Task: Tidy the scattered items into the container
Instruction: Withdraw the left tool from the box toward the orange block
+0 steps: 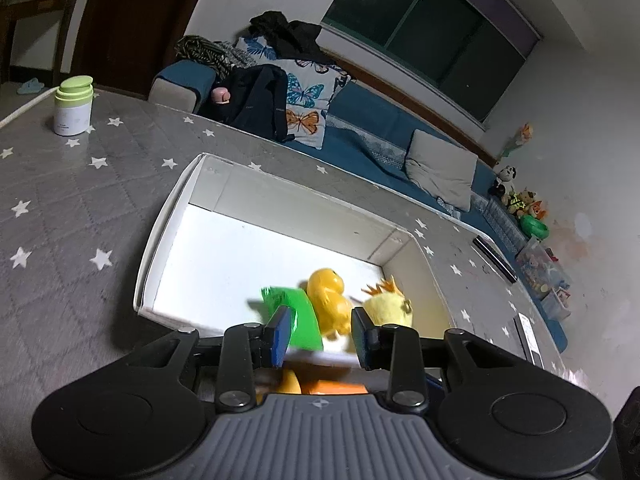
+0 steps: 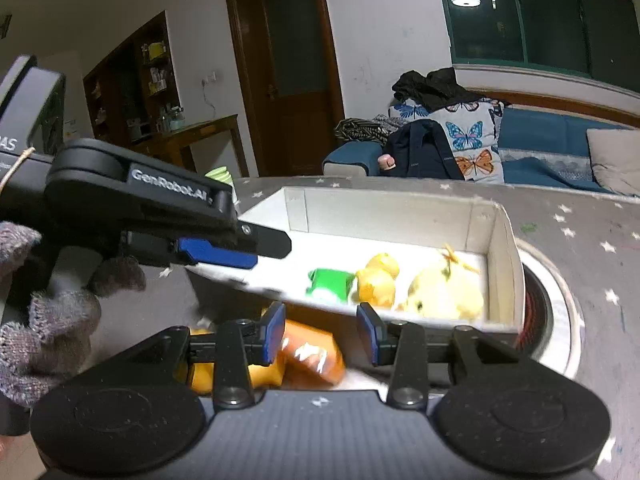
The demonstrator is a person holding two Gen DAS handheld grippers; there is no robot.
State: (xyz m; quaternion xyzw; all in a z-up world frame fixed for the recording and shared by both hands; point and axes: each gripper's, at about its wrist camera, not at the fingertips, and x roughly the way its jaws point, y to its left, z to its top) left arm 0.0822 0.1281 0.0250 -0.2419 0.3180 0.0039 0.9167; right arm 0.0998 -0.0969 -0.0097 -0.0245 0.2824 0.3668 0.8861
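Note:
A white cardboard box stands on the grey star-patterned table; it also shows in the right wrist view. Inside it lie a green packet, a yellow duck toy and a yellow plush toy; all three show in the right wrist view, green packet, duck, plush. My left gripper is open, over the box's near edge. My right gripper is open, just above an orange packet and a yellow item outside the box.
A white jar with a green lid stands at the table's far left. A black remote and a white device lie at the right edge. A round hotplate recess sits right of the box. A blue sofa is behind.

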